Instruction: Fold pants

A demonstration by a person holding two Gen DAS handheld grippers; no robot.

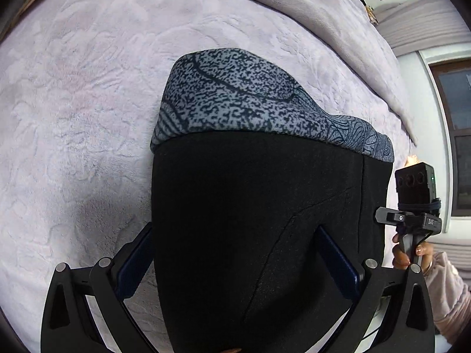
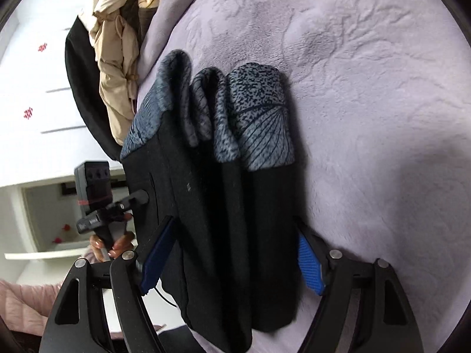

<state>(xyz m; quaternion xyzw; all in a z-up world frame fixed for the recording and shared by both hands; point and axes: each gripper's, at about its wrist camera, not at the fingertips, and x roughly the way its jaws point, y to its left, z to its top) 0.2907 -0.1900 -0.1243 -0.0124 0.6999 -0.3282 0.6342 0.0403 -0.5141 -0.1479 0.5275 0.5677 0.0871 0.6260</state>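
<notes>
The pants (image 1: 259, 206) are black with a grey-blue speckled patterned part (image 1: 235, 97), folded into a thick bundle on the lilac blanket. In the right wrist view the pants (image 2: 223, 235) show several stacked layers with patterned ends (image 2: 259, 117). My left gripper (image 1: 235, 253) has its jaws spread around the bundle, blue pads on both sides. My right gripper (image 2: 232, 253) likewise straddles the bundle with wide jaws; whether the pads press the cloth cannot be told. Each gripper shows in the other's view, the right gripper's body (image 1: 412, 217) at the right and the left gripper's body (image 2: 103, 206) at the left.
The lilac embossed blanket (image 1: 88, 103) covers the bed all around. A beige jacket and dark clothes (image 2: 117, 58) lie at the bed's far edge. A window (image 1: 453, 117) and white wall are to the right. A white cupboard (image 2: 35, 117) stands beyond the bed.
</notes>
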